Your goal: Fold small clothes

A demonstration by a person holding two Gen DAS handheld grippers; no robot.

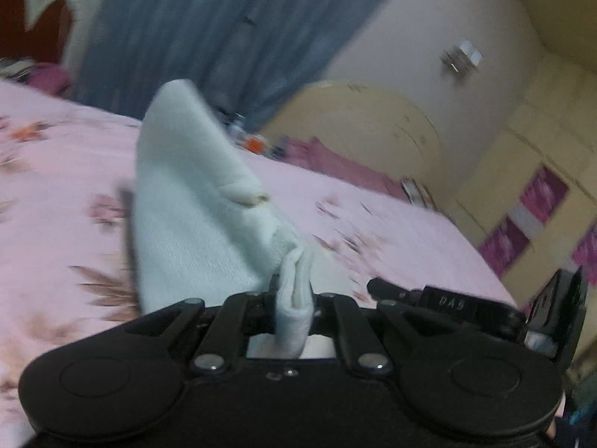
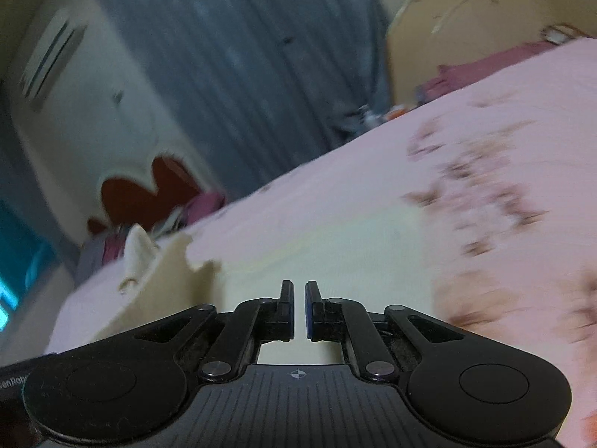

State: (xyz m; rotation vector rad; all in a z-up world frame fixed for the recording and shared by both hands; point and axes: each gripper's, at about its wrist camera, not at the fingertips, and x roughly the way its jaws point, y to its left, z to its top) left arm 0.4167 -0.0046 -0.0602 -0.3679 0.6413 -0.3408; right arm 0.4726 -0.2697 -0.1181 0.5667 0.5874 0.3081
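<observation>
Pale mint knit fabric, a small garment (image 1: pixel 186 201), is pinched at one bunched edge between the pressed-together jaws of the left gripper (image 1: pixel 294 298); the rest of the cloth rises in a loose peaked fold ahead of the fingers and hangs above the pink floral bedspread (image 1: pixel 56 171), so the piece appears lifted clear of the bed rather than lying on it. A grip at the edge, with the body of the cloth free, suits carrying that edge over to form a fold, which is judged to be the step in hand. The right gripper (image 2: pixel 297 308) has its jaws drawn nearly together with only a narrow slit between the pads and nothing in it; it points low over a cream-coloured cloth (image 2: pixel 317 246) spread flat on the same bedspread (image 2: pixel 503 112), whose far edge looks scalloped. Whether that cloth is another garment awaiting folding or a laid-out one cannot be told, as the view is blurred. In the left wrist view a part of the other black tool (image 1: pixel 485 306) shows at lower right, just beside the left gripper. Around the bed stand a rounded cream headboard (image 1: pixel 373 119), grey-blue curtains (image 1: pixel 209 30) and a cream wardrobe with purple panels (image 1: pixel 537 194); purple bedding (image 1: pixel 335 160) lies at the head of the bed.
</observation>
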